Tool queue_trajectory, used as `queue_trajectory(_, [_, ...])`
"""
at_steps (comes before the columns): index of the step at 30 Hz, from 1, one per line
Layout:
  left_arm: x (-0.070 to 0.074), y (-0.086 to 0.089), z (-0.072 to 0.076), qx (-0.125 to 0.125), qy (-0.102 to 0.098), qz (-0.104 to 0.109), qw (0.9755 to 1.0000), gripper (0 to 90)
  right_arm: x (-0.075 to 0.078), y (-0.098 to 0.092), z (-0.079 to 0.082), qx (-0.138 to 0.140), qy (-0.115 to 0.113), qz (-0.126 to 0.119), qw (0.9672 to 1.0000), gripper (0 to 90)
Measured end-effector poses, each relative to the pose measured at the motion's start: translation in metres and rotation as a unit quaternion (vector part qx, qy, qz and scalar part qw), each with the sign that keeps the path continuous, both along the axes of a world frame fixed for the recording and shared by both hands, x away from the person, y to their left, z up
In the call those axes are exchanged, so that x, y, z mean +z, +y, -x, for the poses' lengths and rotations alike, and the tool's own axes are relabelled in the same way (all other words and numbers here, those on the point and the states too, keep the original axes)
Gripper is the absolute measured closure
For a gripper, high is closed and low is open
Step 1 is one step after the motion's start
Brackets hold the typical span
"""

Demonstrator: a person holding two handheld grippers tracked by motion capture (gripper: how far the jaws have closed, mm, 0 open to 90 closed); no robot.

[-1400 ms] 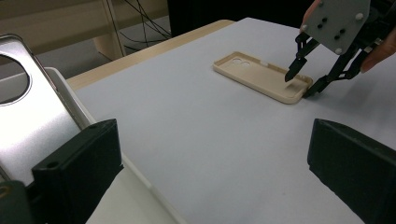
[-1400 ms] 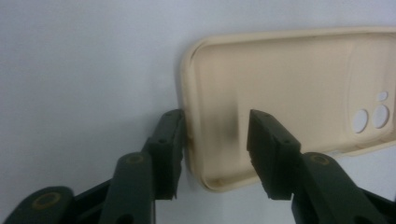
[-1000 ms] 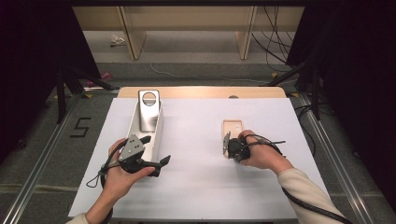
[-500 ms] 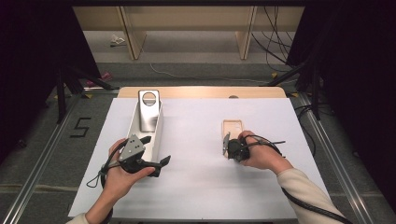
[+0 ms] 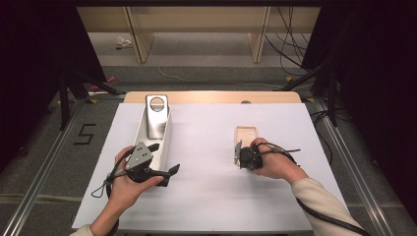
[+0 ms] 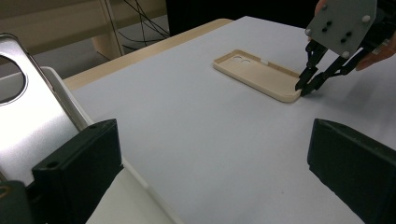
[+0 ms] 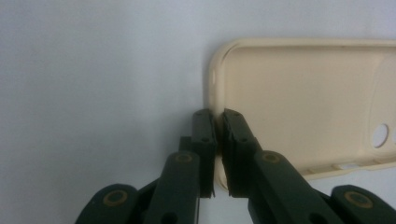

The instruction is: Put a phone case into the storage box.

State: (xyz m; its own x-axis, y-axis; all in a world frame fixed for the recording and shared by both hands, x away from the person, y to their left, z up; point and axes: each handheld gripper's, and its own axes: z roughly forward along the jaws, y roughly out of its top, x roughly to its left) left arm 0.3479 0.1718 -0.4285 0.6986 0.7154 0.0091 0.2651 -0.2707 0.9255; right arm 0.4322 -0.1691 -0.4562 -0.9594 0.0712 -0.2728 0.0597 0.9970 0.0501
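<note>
Jaws of the right gripper (image 7: pixel 215 140) have just been closing and now clamp the near rim of the beige phone case (image 7: pixel 299 102) lying flat on the worktop (image 5: pixel 206 147); grasp looks secured, lift judged next. Left gripper (image 6: pixel 210 172) stands apart, empty.

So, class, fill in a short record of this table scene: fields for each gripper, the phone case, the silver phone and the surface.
right gripper: jaws just closed on the case's side wall, near a corner
phone case: cream, lying open side up
left gripper: open, holding nothing
silver phone: leaning in a white tray
surface: white sheet on the table
</note>
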Motion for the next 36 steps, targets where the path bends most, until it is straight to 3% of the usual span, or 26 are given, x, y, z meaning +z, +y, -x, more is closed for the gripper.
queue_trajectory(15, [0.001,0.000,0.000,0.000,-0.001,0.001,1.0000,2.4,0.004,-0.004,0.003,0.009,-0.013,-0.027,0.9995,85.6])
queue_trajectory(21, [0.001,0.000,0.000,0.001,-0.002,0.003,1.0000,2.5,0.007,-0.009,0.006,0.005,-0.021,-0.052,0.9984,86.3])
queue_trajectory(29, [0.002,0.001,0.001,0.002,-0.002,0.005,1.0000,2.6,0.012,-0.018,0.007,-0.002,-0.030,-0.108,0.9937,87.4])
queue_trajectory(36, [0.001,0.001,0.000,0.002,-0.001,0.005,1.0000,2.6,0.014,-0.021,0.009,-0.008,-0.032,-0.143,0.9892,87.7])
